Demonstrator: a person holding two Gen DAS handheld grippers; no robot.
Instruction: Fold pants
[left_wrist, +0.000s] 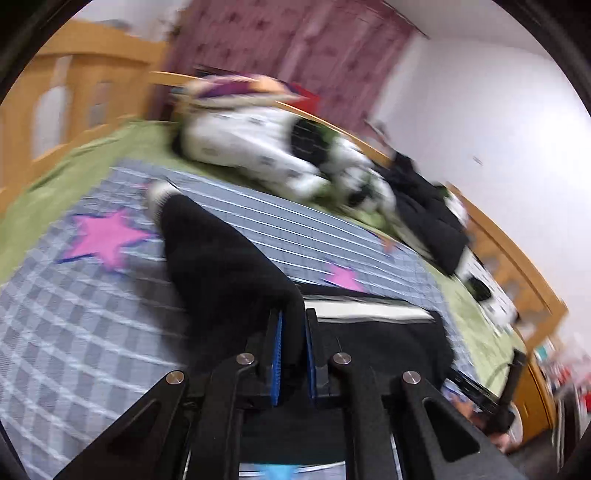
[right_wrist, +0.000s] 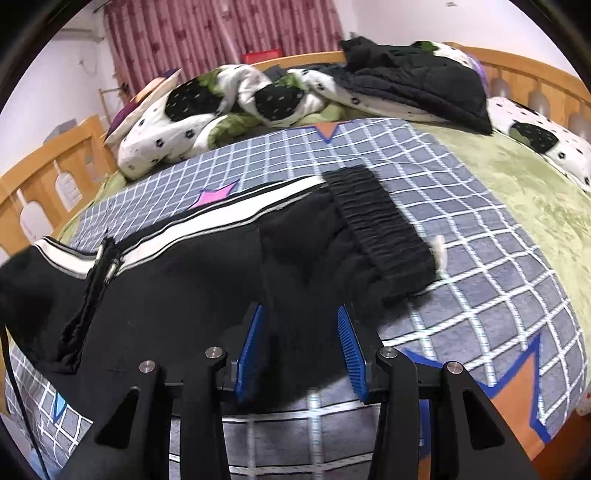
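Observation:
Black pants (right_wrist: 207, 280) with a white side stripe (right_wrist: 207, 225) lie on a grey checked blanket (right_wrist: 491, 266). Their ribbed waistband (right_wrist: 380, 229) points to the far right. My left gripper (left_wrist: 293, 317) is shut on a fold of the black pants (left_wrist: 218, 266) and lifts it off the blanket; the view is blurred. My right gripper (right_wrist: 301, 314) is open, its blue pads (right_wrist: 349, 347) on either side of the pants' near edge below the waistband.
The blanket lies on a green bed cover (right_wrist: 535, 184) inside a wooden bed frame (right_wrist: 48, 173). A white and black duvet (right_wrist: 221, 107) and a dark jacket (right_wrist: 417, 81) are heaped at the far side. Pink curtains (right_wrist: 221, 33) hang behind.

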